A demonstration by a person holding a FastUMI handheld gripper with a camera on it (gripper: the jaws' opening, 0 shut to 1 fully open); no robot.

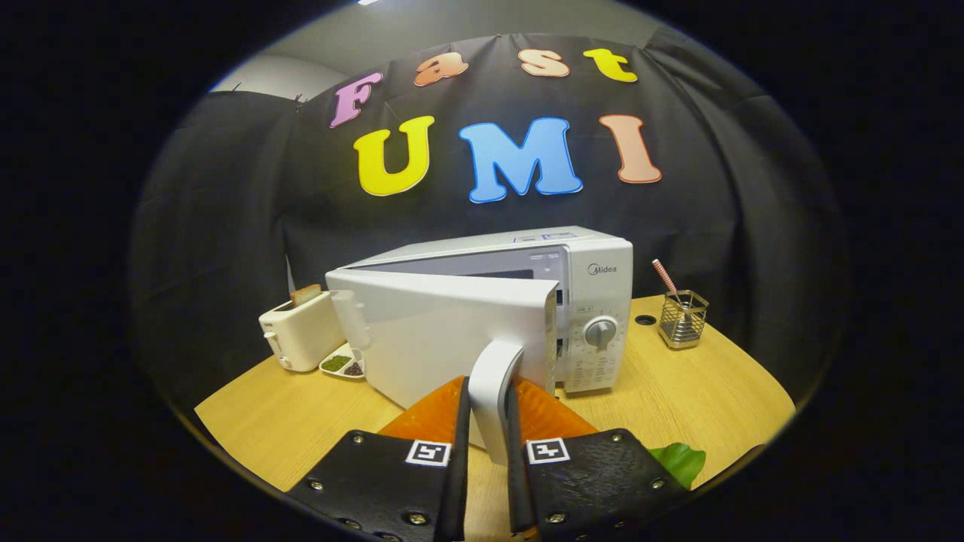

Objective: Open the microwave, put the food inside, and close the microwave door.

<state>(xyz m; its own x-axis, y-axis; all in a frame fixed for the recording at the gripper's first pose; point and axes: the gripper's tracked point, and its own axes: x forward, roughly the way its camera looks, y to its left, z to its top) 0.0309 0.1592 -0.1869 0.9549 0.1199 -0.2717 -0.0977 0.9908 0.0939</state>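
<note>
The gripper [488,421] points forward, its 2 fingers [461,421] closed nearly parallel on what they clamp.

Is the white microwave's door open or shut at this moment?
Open: the white microwave's door stands swung out from the body, hinged on its toaster side. The gripper is shut on the door handle, both fingers pressing it.

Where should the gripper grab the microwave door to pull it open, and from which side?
Best by the door handle, the upright bar standing off the microwave door at its free edge, far from the hinge. Come straight from the front, one finger on each side. The bar is narrow and vertical, so it fits between them. The gripper looks closed on it like this already, with the door partly ajar.
</note>
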